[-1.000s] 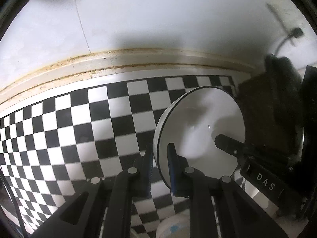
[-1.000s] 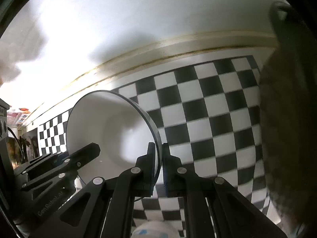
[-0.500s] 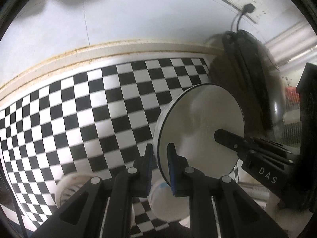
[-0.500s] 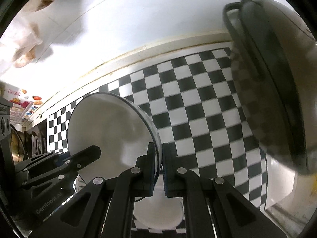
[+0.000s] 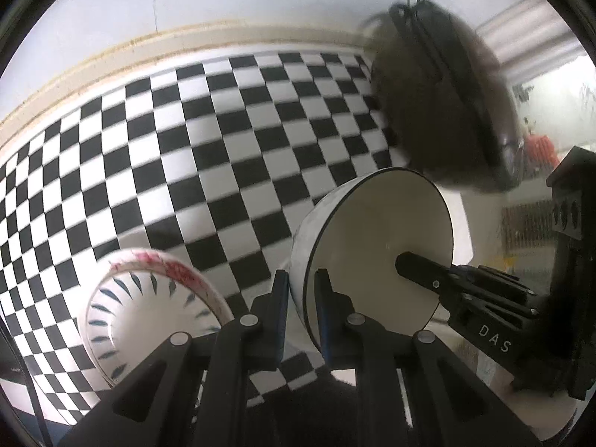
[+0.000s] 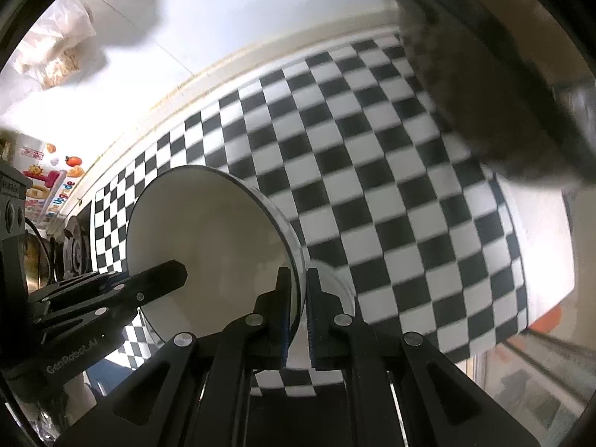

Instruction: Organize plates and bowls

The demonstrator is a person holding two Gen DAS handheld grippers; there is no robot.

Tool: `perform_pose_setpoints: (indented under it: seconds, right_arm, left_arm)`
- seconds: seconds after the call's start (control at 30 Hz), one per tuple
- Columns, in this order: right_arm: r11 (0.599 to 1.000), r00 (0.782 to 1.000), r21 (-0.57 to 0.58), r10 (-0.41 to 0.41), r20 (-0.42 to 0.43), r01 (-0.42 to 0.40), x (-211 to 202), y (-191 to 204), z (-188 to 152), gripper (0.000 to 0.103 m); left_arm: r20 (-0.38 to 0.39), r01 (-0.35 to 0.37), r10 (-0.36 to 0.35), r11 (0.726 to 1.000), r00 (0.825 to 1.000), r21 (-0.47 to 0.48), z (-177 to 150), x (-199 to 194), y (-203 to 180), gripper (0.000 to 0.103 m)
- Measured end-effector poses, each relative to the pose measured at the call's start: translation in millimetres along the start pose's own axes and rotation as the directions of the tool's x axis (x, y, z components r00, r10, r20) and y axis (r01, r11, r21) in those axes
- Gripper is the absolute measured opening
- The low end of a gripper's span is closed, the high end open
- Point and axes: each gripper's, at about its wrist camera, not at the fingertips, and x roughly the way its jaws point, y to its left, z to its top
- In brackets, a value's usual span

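A white bowl with a thin dark rim (image 5: 383, 246) hangs tilted above the checkered cloth (image 5: 223, 130), held from both sides. My left gripper (image 5: 301, 279) is shut on its left rim. In the left wrist view one finger (image 5: 421, 268) of my right gripper reaches inside the bowl from the right. In the right wrist view my right gripper (image 6: 298, 283) is shut on the same bowl (image 6: 208, 231), with a left finger (image 6: 160, 275) inside it. A bowl with blue dashes and a red rim (image 5: 149, 309) sits on the cloth below left. A white bowl (image 6: 335, 287) shows under the right fingers.
A big dark pan (image 5: 447, 111) leans at the cloth's far right and fills the upper right of the right wrist view (image 6: 503, 93). A cream ledge and white wall (image 5: 186, 0) back the cloth. A stove burner (image 6: 74, 253) lies left. The cloth's right edge (image 6: 521, 298) drops off.
Both grippers have carried the white bowl away from the wall and toward the dark pan. The patterned bowl and a white bowl below have come into view.
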Motion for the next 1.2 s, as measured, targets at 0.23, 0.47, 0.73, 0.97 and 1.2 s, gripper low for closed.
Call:
perform_pose_setpoints:
  seconds: [0.23, 0.47, 0.73, 0.97, 1.2]
  right_arm:
    - [1.0, 0.998, 0.027, -0.013, -0.064, 0.014, 29.7, -18.4, -26.2, 0.008]
    - [0.999, 0.993, 0.031, -0.034, -0.11, 0.037, 56.7, -32.2, -38.9, 0.009]
    - [0.999, 0.99, 0.023, -0.035, -0.135, 0.038, 66.6, -36.3, -40.1, 0.009]
    - [0.999, 0.987, 0.025, -0.021, -0.16, 0.025, 73.7, -35.1, -38.8, 0.009]
    - [1.0, 0.983, 0.005, -0.022, -0.183, 0.023, 77.2, -31.1, -38.8, 0.011]
  left_arm:
    - [-0.078, -0.029, 0.031, 0.999, 0.997, 0.028, -18.8, 36.4, -5.2, 0.012]
    - [-0.132, -0.055, 0.059, 0.998, 0.989, 0.035, -23.4, 64.5, -6.2, 0.012]
    - [-0.161, -0.089, 0.097, 0.995, 0.982, 0.053, -26.8, 79.1, -9.1, 0.012]
    - [-0.174, -0.124, 0.136, 0.989, 0.975, 0.077, -28.3, 85.3, -12.9, 0.012]
    - [-0.178, -0.156, 0.174, 0.982, 0.969, 0.11, -32.0, 85.0, -11.7, 0.012]
